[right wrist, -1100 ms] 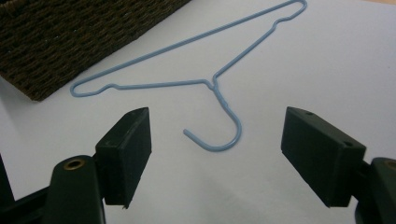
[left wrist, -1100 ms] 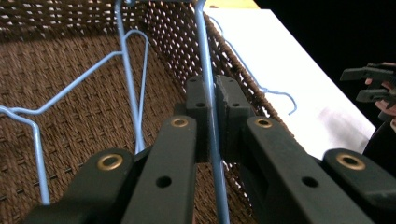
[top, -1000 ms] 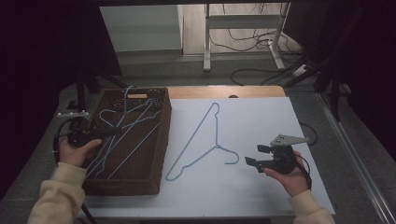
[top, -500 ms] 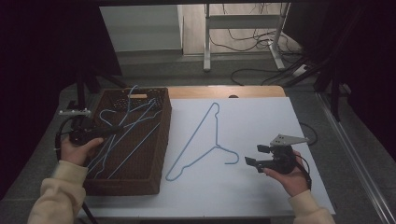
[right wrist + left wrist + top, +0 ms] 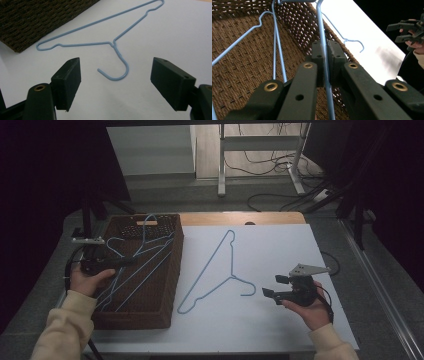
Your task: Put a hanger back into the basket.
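A: What's nearest on the table [image 5: 280, 330]?

B: Close to its front right corner, the right gripper [image 5: 270, 286] sits in a hand just above the white top, jaws spread wide with nothing between them. In the right gripper view [image 5: 115, 82] the jaws frame the hook of the loose hanger [image 5: 110, 43] without touching it.

A: And that hanger?

B: It lies flat in the middle of the table [image 5: 220, 270], hook toward the right gripper, its long side running up toward the far edge. One end sits just beside the basket [image 5: 165, 270].

A: The left side?

B: The basket fills the left edge of the table, from the front nearly to the back. The left gripper [image 5: 131, 261] reaches in over its left rim. In the left gripper view [image 5: 325, 53] its jaws are clamped tight on the wire of a blue hanger [image 5: 322, 30], which runs straight up between them.

A: More in there?

B: Several other hangers [image 5: 145, 245] lie crossed over one another in the basket, toward its far end. I can't count them.
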Tool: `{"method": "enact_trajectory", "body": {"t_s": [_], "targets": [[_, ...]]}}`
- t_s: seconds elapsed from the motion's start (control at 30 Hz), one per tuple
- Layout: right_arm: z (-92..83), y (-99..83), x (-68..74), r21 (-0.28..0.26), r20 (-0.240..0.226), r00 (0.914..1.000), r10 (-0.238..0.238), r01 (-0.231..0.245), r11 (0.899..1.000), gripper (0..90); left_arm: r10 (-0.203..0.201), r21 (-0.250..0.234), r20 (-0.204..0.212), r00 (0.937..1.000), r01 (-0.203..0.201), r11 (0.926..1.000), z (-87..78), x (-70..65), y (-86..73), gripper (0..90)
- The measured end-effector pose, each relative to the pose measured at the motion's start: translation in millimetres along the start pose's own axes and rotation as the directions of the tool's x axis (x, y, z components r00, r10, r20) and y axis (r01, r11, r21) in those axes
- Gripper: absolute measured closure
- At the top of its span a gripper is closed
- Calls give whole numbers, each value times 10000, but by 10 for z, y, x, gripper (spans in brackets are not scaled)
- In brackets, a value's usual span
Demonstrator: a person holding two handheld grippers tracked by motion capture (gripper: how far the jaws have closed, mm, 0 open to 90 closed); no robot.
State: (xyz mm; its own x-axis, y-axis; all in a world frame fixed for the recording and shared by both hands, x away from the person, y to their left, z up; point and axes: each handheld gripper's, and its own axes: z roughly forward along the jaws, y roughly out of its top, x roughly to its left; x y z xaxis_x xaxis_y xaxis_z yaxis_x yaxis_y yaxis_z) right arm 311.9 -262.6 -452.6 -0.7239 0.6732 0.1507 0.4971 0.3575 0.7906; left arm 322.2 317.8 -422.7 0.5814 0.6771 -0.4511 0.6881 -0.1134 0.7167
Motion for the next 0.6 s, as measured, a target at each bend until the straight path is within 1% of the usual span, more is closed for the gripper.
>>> {"method": "enact_trajectory", "body": {"t_s": [0.1,0.2,0.3,0.33,0.37,0.4,0.43,0.5,0.6], "targets": [[-1,0,-1,-1,-4,10000,-1,1,10000,244,249,152,-38,9997,-248,9996,19,15,17,851],[4,0,3,18,-5,10000,-1,1,10000,244,363,342,-154,9992,-358,9988,40,52,21,851],[4,0,7,27,-13,10000,-13,13,10000,244,283,549,-193,9994,-272,9981,74,109,-5,851],[3,0,6,21,-11,10000,-10,10,10000,244,190,593,-160,9997,-181,9981,87,124,-18,851],[3,0,5,16,-7,10000,-9,9,10000,244,137,608,-35,9999,-135,9981,98,133,-32,851],[2,0,3,15,-9,10000,-6,6,10000,244,136,601,61,9999,-139,9981,107,131,-46,852],[2,0,2,14,-13,10000,-4,4,10000,244,188,652,70,9998,-193,9977,115,123,-56,852],[4,0,-1,19,-17,10000,6,-6,10000,244,233,736,48,9997,-236,9970,130,113,-70,852],[9,0,2,44,-4,10000,-8,8,10000,244,83,714,-215,9997,-67,9974,133,157,-93,851]]}}
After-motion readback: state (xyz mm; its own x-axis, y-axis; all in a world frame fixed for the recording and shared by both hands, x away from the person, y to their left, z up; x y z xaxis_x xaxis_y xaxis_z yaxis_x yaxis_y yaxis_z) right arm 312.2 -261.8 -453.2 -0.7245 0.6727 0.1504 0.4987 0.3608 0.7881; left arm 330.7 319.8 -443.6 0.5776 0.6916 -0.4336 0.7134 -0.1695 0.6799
